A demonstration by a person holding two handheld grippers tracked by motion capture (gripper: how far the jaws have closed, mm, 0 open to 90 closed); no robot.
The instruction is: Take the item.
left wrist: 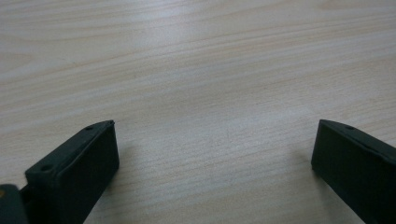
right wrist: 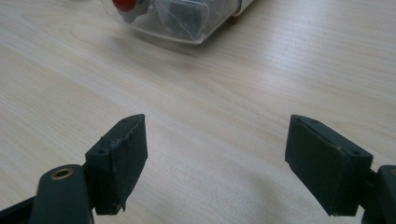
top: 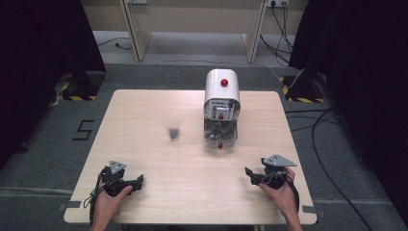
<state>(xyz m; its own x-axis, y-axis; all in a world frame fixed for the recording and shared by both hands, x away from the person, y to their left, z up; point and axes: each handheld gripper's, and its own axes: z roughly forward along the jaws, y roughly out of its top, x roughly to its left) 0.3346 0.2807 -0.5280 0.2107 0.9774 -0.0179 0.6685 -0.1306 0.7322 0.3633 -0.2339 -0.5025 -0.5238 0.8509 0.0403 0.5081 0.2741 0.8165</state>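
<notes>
Both grippers idle at the near edge of the desk [top: 144, 103]; left gripper [top: 136, 182] at about 7 o'clock, right gripper [top: 250, 175] at about 5 o'clock; nothing held in either.

Left fingers [left wrist: 74, 165] spread wide, bare wood between them; right fingers [right wrist: 119, 158] also spread wide, nothing between, pads clear of the desk.

Work things sit mid-desk: white dispenser [top: 222, 108] with red knob on top at 12 o'clock from the right gripper's side, clear bin [right wrist: 177, 18] at its front with a red tap; small clear cup [top: 172, 127] just left of it, at about 11 o'clock from desk centre, some dark contents at the bottom; cup and dispenser near but apart.

Judgement on the step: approach phase, likely cup to dispenser outlet. To do it well: take the cup with the left gripper from the side, fingers level around mid-wall, light squeeze; thin plastic will buckle and pop out if pinched hard; keep it upright so the contents stay in. Bring the right gripper in straight toward the red tap; don't shove the dispenser body, it may slide on the smooth wood.
</notes>
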